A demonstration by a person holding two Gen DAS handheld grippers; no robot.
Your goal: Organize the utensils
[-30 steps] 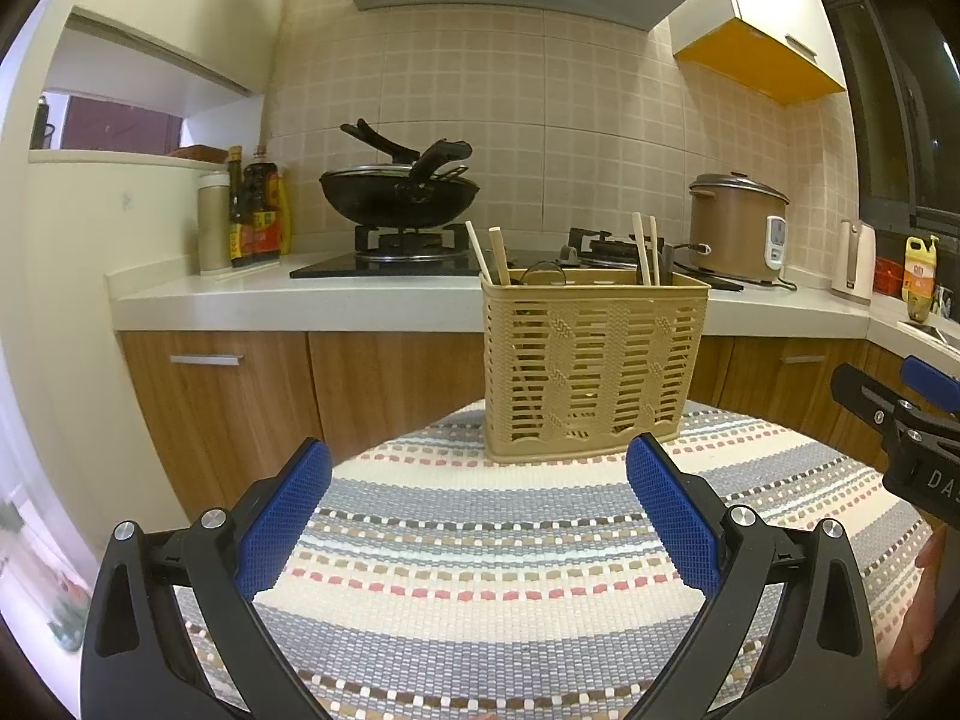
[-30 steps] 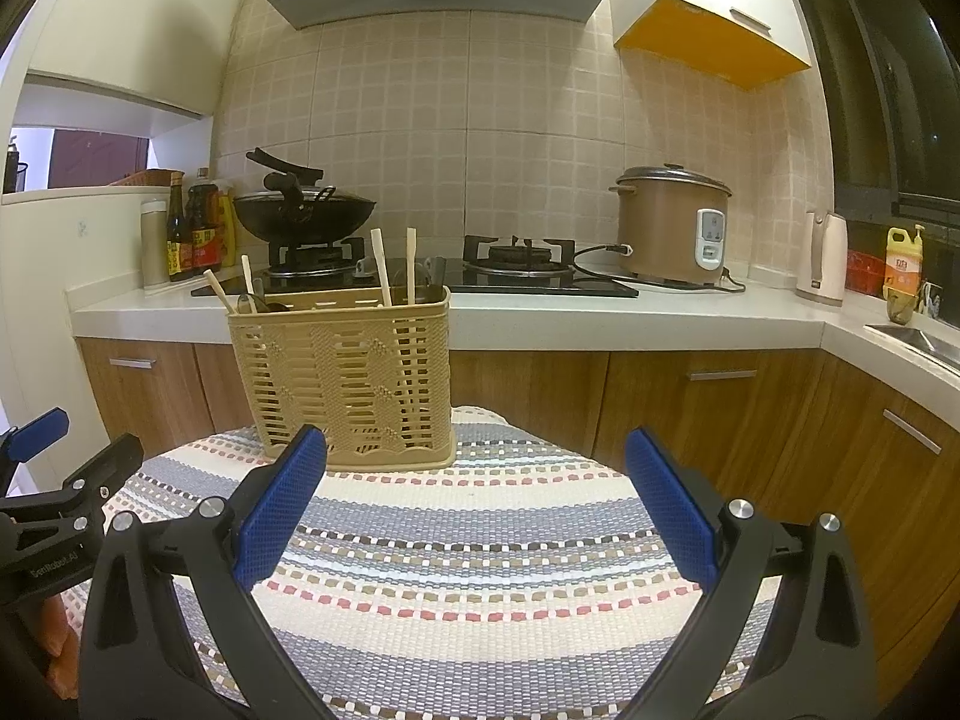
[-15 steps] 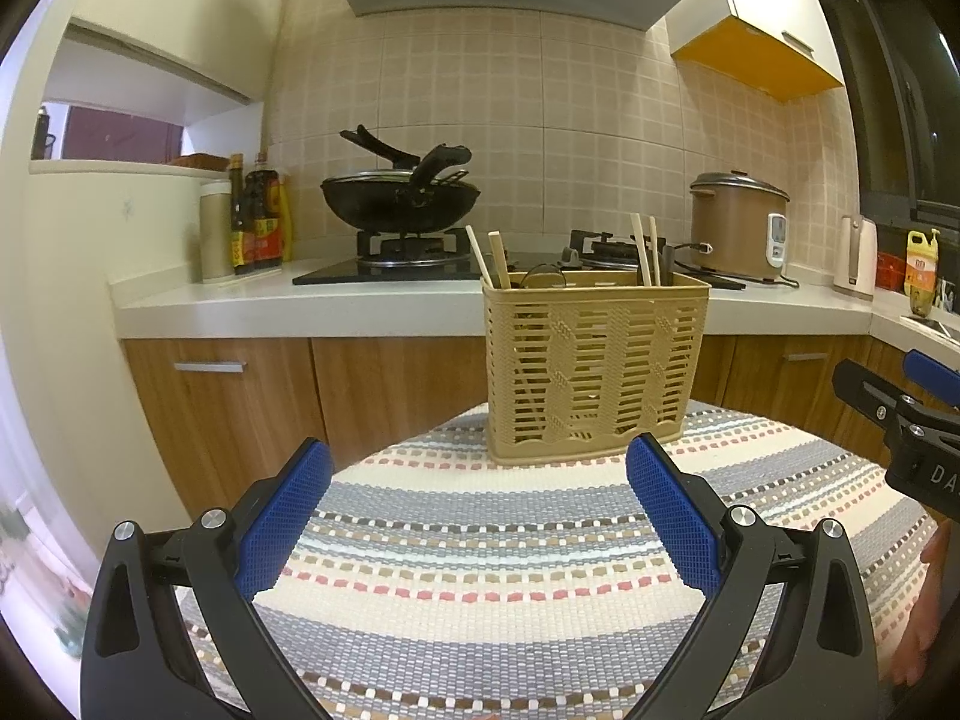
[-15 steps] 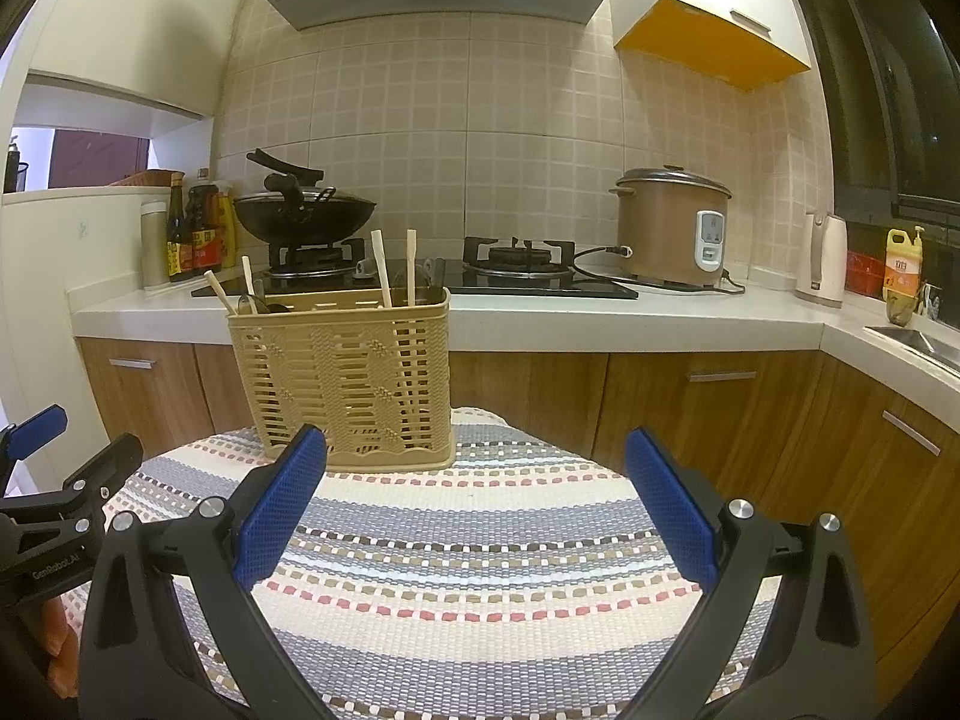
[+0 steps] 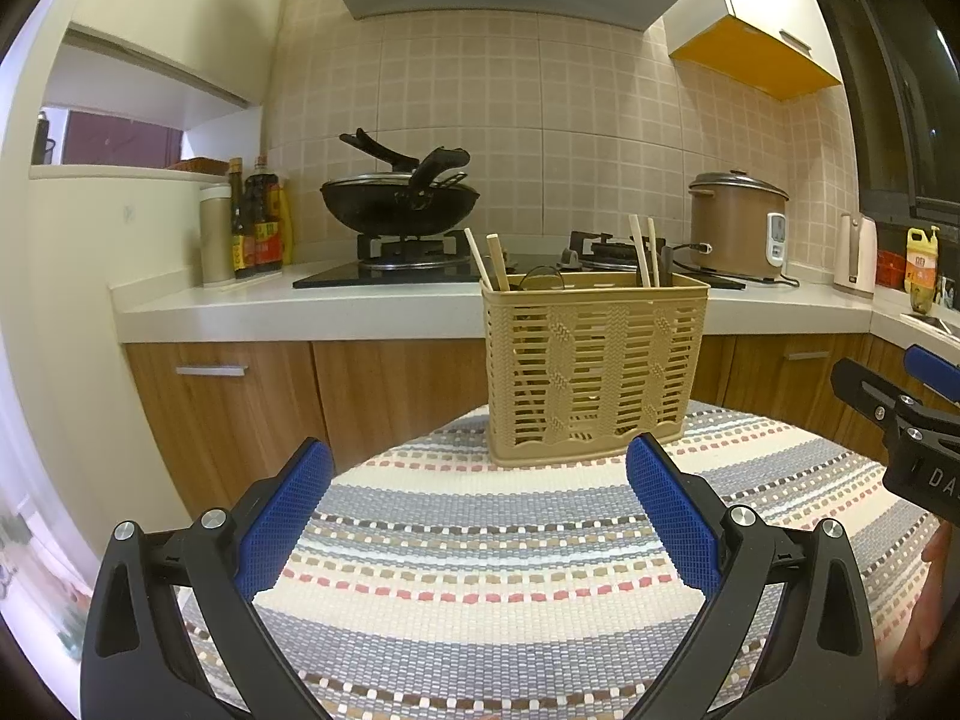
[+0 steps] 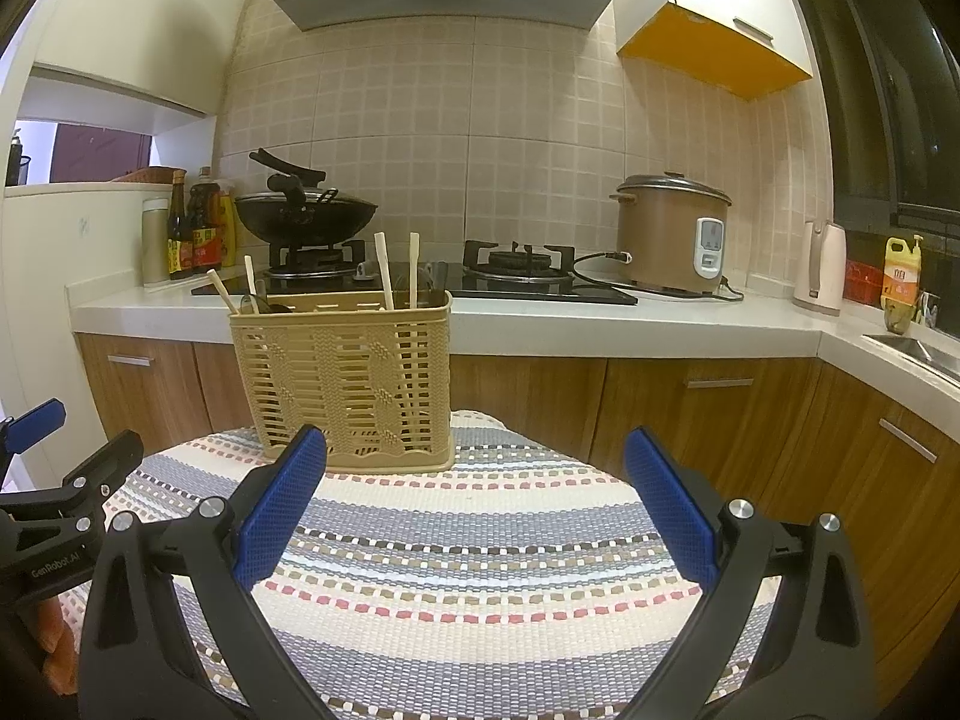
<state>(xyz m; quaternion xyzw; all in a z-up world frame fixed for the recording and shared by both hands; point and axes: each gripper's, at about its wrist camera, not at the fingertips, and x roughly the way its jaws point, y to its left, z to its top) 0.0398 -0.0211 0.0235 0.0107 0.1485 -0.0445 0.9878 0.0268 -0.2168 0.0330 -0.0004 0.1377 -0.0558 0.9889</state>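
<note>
A tan slotted utensil basket [image 5: 591,369] stands at the far edge of a round table with a striped woven cloth [image 5: 492,552]. Wooden chopsticks [image 5: 643,252] and dark utensils stick up out of it. It also shows in the right wrist view [image 6: 345,375], with chopsticks [image 6: 384,270]. My left gripper [image 5: 480,510] is open and empty, hovering over the cloth in front of the basket. My right gripper [image 6: 474,510] is open and empty, to the right of the basket. Each gripper shows at the edge of the other's view.
Behind the table runs a kitchen counter [image 5: 300,306] with a wok on a gas hob [image 5: 399,204], sauce bottles [image 5: 258,222], a rice cooker [image 6: 672,234] and a kettle [image 6: 819,267]. Wooden cabinets [image 6: 690,414] stand below.
Both grippers stay open and almost still. The left wrist view has drifted very slightly, so the basket sits a little lower in it.
</note>
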